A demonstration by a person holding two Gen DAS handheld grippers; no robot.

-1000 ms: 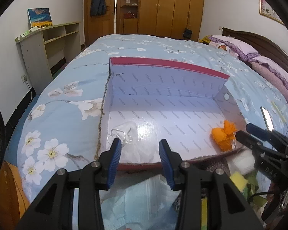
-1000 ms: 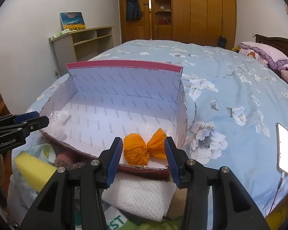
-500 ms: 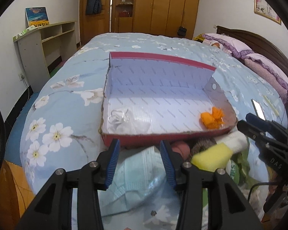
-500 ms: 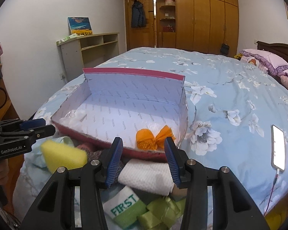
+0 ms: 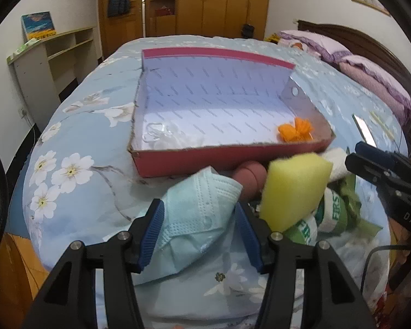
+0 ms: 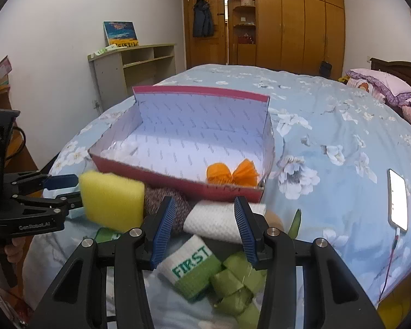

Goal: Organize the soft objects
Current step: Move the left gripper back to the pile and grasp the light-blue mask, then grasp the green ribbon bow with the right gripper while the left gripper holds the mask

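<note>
A: Blue ribbed pads on left gripper [image 5: 198, 233], jaws opening, pitched down over the crumpled pale-blue pleated face mask [image 5: 197, 213]. Mask sits between the pads; can't tell if they touch it.

B: Right gripper [image 6: 205, 230]?

A: Also angled down, jaws parted, gripping nothing. Past its tips: waffle-textured white cloth [image 6: 219, 219], below them a knitted white-and-green sock [image 6: 191, 268] marked FIRST and folded green ribbon [image 6: 235, 288].

B: Rest of pile?

A: Yellow foam sponge block [image 6: 111, 200], blurred, beside the mask. Grey-brown knit [image 6: 164, 200] behind it.

B: Box?

A: Red cardboard box [image 5: 205, 159], white printed lining, beyond the pile on the floral bedspread [image 5: 82, 126]. Orange crinkled bow [image 5: 296, 131] in its right corner, clear plastic bag [image 5: 164, 137] left.
</note>
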